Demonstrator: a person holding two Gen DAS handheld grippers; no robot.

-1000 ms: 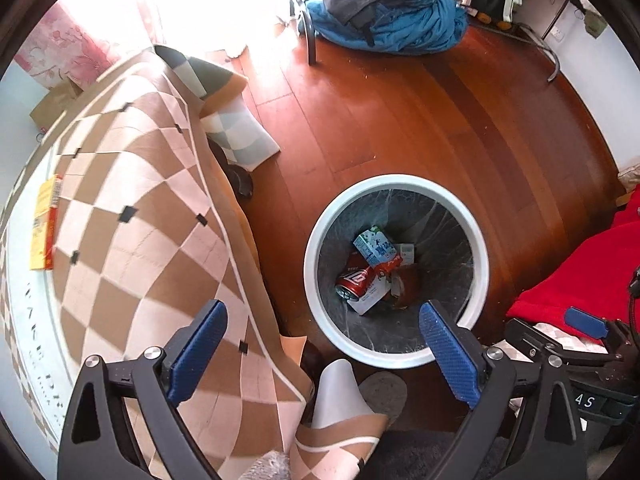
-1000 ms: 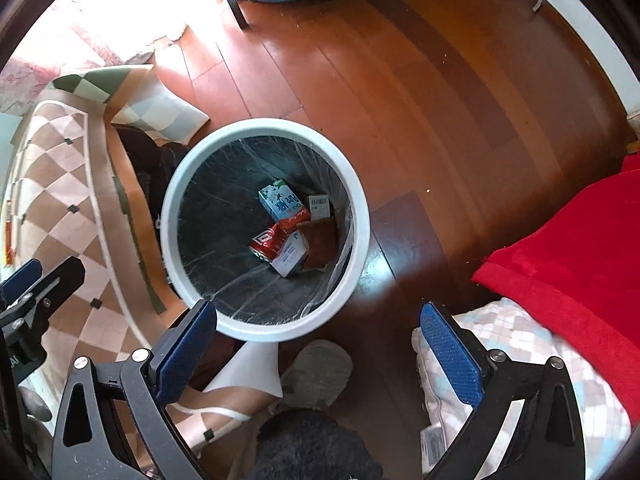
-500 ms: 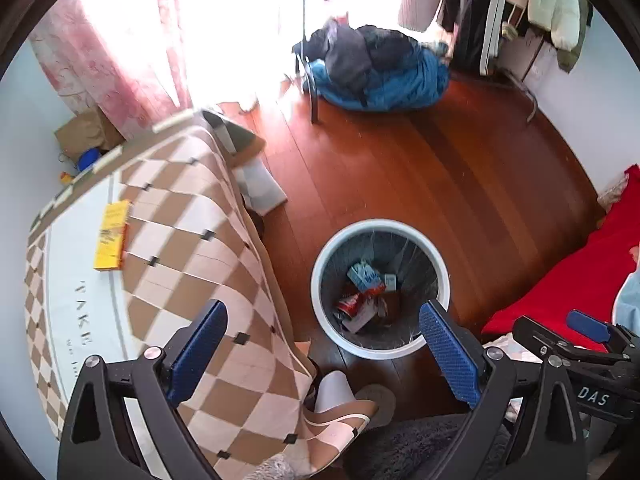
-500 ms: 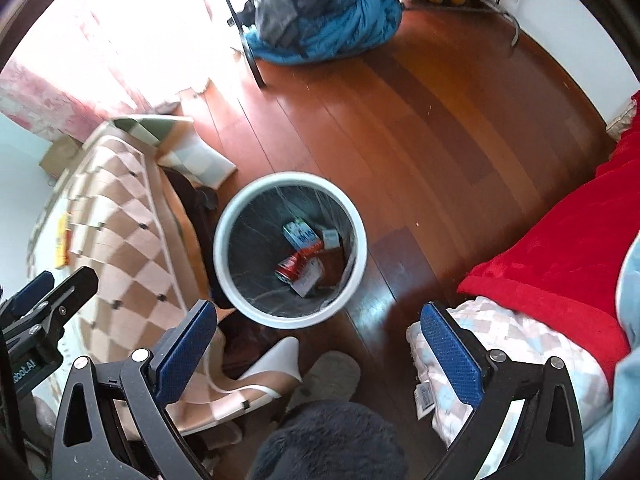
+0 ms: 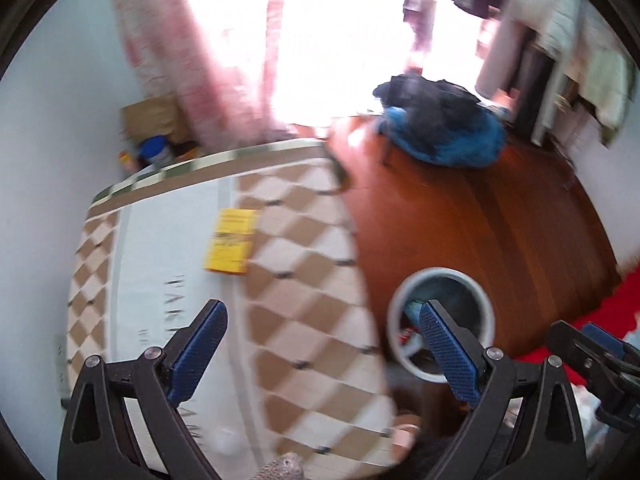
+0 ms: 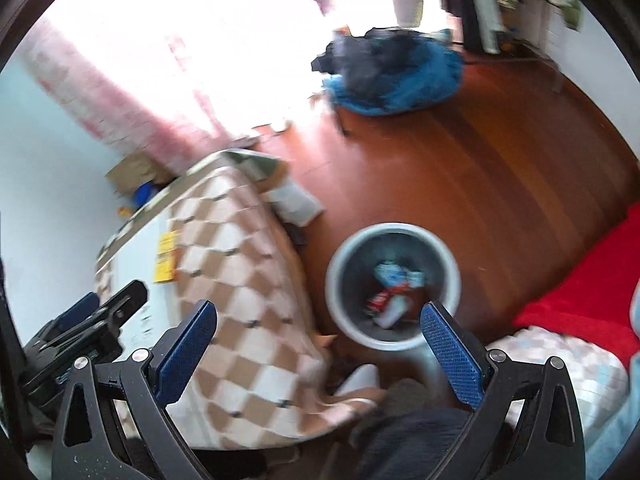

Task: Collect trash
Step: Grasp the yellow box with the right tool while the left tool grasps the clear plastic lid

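Note:
A white round trash bin (image 6: pixel 450 268) stands on the wooden floor with a red can and cartons (image 6: pixel 390 288) inside; it also shows in the left wrist view (image 5: pixel 486 302). A flat yellow packet (image 5: pixel 230 246) lies on the checkered tablecloth (image 5: pixel 304 320), also seen in the right wrist view (image 6: pixel 167 256). My left gripper (image 5: pixel 322 350) is open and empty, high above the table edge. My right gripper (image 6: pixel 318 342) is open and empty, high above the floor beside the bin. Both views are blurred.
A pile of blue and dark clothes (image 6: pixel 394 68) lies on the floor by the bright window. A red blanket (image 6: pixel 580 300) is at the right. A cardboard box (image 5: pixel 154 118) and a blue container (image 5: pixel 154 150) sit behind the table.
Both grippers have risen and swung left, away from the bin. The bin looks smaller and the table with the yellow packet fills more of the left view.

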